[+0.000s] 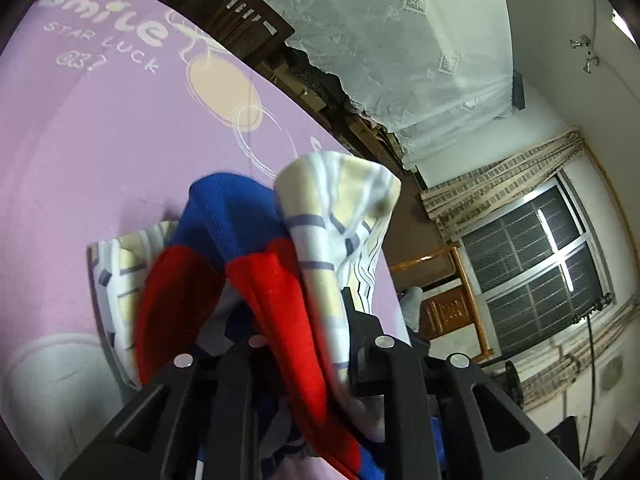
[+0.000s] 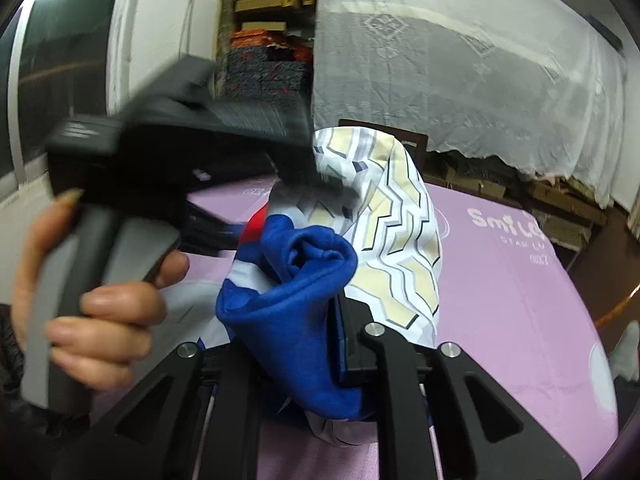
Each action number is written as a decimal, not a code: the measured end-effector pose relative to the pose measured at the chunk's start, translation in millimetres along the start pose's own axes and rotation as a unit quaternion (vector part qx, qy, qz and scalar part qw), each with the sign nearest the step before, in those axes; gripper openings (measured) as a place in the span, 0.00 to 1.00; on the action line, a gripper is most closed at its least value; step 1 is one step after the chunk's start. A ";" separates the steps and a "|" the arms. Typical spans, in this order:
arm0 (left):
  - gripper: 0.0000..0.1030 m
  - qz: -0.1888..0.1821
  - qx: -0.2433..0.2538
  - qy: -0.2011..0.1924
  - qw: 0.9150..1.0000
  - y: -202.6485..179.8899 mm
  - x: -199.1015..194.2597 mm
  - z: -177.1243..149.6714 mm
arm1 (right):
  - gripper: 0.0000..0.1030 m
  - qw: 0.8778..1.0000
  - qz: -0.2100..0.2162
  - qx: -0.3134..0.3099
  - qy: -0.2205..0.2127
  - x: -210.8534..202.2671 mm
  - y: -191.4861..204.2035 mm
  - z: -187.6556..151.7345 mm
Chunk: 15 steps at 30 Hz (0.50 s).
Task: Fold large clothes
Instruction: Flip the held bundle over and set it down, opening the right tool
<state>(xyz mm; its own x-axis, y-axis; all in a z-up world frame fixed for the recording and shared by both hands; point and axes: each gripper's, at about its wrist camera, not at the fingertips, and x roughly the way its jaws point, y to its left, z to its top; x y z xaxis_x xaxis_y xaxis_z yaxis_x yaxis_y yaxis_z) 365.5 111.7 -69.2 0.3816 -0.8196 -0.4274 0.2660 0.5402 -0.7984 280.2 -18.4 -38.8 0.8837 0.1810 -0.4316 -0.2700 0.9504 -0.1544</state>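
between my two grippers, lifted off the purple bed cover (image 1: 100, 140), hangs the garment (image 1: 256, 248) i am meant to fold, bunched into a thick wad rather than spread flat. my left gripper (image 1: 304, 344) is clamped onto a gathered fold of it, red and blue knit and printed cotton all squeezed together between the fingers. my right gripper (image 2: 316, 344) is likewise closed around a roll of the blue part, with the patterned cloth draped over its right finger. my left hand (image 2: 88, 292) is in the right wrist view, wrapped round the grey handle of the other tool, so the two grips sit near each other on the same bundle.

i judge it light and entirely limp: it sags, rolls and creases wherever it is not pinched. the blue and red panels look like a soft, slightly fuzzy knit with faint ribbing, thick enough to grip well. the white, cream and grey zigzag fabric looks thinner and smoother, more likely to slide out. better holds would be a seam or hem at two far corners, well apart, so the cloth opens under its own weight; i cannot tell where those edges are in this wad.
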 end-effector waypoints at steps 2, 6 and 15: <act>0.14 0.010 0.016 -0.012 1.000 -6.2 -6.2 0.7 | 0.31 1.000 0.005 -0.013 -0.003 -2.6 -1.5 -0.8; 0.12 0.025 0.028 -0.027 0.999 -9.7 -15.2 2.5 | 0.72 0.997 -0.046 -0.043 -0.034 -18.9 -6.3 -8.9; 0.14 0.137 0.058 -0.019 0.989 11.7 -36.0 1.9 | 0.22 0.998 0.013 -0.064 -0.009 -3.1 7.7 2.5</act>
<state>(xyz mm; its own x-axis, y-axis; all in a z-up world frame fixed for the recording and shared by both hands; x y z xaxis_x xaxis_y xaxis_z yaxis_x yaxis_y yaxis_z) 356.6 147.9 -62.4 0.4864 -0.6330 -0.6023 0.2474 0.7609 -0.5999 276.3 -11.0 -36.4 0.8823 0.2096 -0.4215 -0.3380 0.9054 -0.2571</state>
